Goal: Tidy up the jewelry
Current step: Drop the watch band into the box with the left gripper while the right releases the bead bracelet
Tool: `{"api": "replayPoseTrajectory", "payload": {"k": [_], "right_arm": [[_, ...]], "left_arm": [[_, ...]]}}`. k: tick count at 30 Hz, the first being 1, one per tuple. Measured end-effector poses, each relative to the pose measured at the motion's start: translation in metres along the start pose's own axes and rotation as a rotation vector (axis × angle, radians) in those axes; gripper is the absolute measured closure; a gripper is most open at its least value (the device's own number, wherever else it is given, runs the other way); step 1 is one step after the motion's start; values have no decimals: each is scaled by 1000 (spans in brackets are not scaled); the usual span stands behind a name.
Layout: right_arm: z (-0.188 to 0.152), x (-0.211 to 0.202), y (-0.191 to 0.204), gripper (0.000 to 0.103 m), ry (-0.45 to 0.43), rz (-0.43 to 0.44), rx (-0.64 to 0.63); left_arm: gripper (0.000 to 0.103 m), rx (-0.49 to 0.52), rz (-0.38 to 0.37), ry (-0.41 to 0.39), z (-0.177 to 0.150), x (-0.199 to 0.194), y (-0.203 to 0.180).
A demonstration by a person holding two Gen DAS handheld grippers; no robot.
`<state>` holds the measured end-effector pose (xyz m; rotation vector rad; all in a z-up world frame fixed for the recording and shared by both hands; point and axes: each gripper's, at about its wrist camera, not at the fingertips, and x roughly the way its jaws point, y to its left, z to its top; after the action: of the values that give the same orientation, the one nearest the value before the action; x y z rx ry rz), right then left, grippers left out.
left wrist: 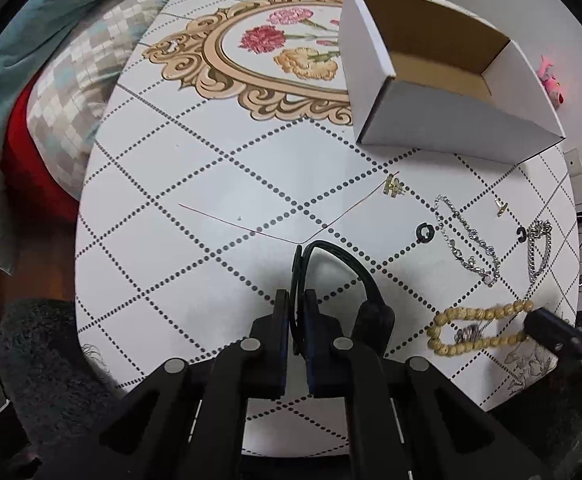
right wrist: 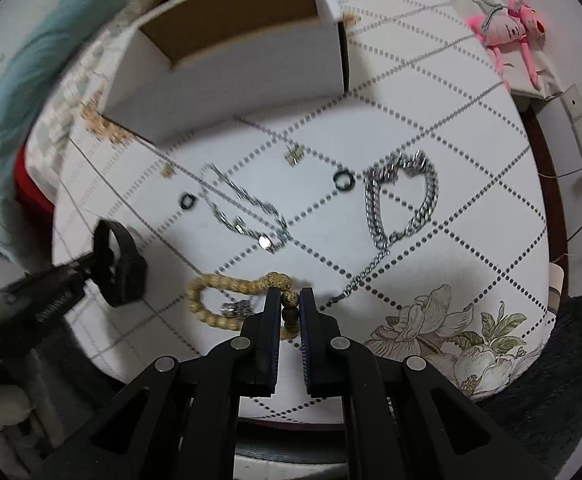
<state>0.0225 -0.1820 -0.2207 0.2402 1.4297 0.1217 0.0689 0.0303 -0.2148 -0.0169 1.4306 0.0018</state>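
Closest in, the right gripper pinches the tan bead bracelet, lying on the table near the open box. Lifting could snag the silver piece inside its loop. Left gripper clamps a black band; its thin strap may slip.

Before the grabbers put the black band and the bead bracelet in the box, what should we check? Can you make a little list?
1. Left gripper pinching the black band: ok, shut on it.
2. Right gripper holding the bead bracelet: ok, beads sit between its fingers.
3. Cardboard box open on top: ok.
4. Box has room: ok, no jewelry visible inside.
5. Bracelet free of the small silver piece lying in its loop: cannot tell.
6. Silver chain clear of the bracelet: cannot tell, its tail ends close by.
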Motion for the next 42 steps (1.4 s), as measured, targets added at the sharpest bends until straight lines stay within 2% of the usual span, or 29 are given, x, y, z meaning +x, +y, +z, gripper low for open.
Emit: {"api": "replayPoseTrajectory", "payload": {"k": [5, 9, 17, 21, 26, 34, 36, 38, 42], "right_arm": [[18, -36, -8, 94, -61, 40, -16], [40, -58, 5, 94, -118, 49, -33], [97, -116, 36, 94, -264, 79, -79], [131, -140, 47, 94, -320, 84, -114], [172, -137, 52, 94, -323, 70, -135], [216, -88, 42, 94, -228, 82, -103], [222, -78, 40, 94, -212, 84, -96], [227, -70, 40, 94, -199, 87, -98], [239, -52, 40, 93, -135, 87, -109]], "left_arm": [[99, 10, -12, -48, 5, -27, 1], [99, 18, -35, -113, 15, -58, -3], [99, 44, -96, -253, 69, -116, -26], [99, 63, -106, -289, 98, -128, -36], [99, 81, -115, -277, 129, -117, -45], [99, 77, -146, -184, 161, -80, -53], [96, 82, -160, -157, 167, -71, -56], [90, 79, -141, -126, 174, -64, -60], [88, 55, -155, -106, 181, -60, -58]]}}
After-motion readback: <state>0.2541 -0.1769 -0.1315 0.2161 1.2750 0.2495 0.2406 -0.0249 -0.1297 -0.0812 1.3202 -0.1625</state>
